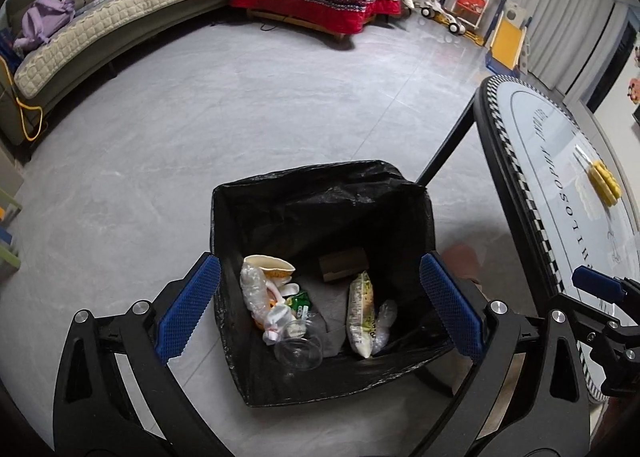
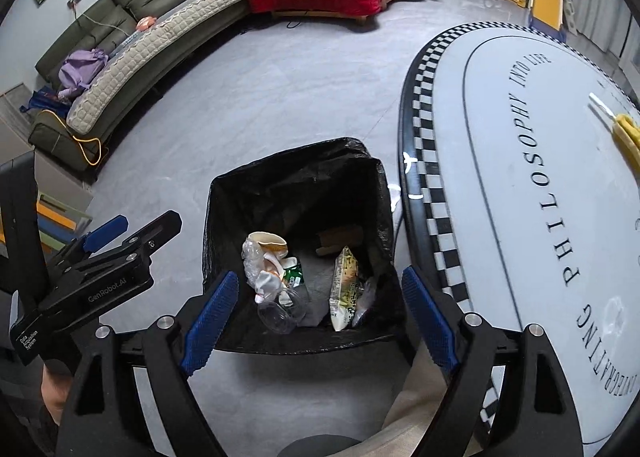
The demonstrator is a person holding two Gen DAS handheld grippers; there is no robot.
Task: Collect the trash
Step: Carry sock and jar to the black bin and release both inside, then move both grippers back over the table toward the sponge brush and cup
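Trash (image 1: 276, 309) lies in the bin (image 1: 320, 193); both grippers, left (image 1: 320, 309) and right (image 2: 320, 313), hang above, jaws apart, empty. Next: yellow scrap (image 2: 628, 137) at table's (image 2: 420, 129) far edge.

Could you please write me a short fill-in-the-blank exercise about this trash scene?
1. The bin is lined with a bag coloured ____.
2. Both the left hand-held gripper and the right hand-held gripper have jaws that are ____.
3. The yellow item lies on the round ____.
4. The table rim has a black-and-white ____ pattern.

Missing words: black; open; table; checkered
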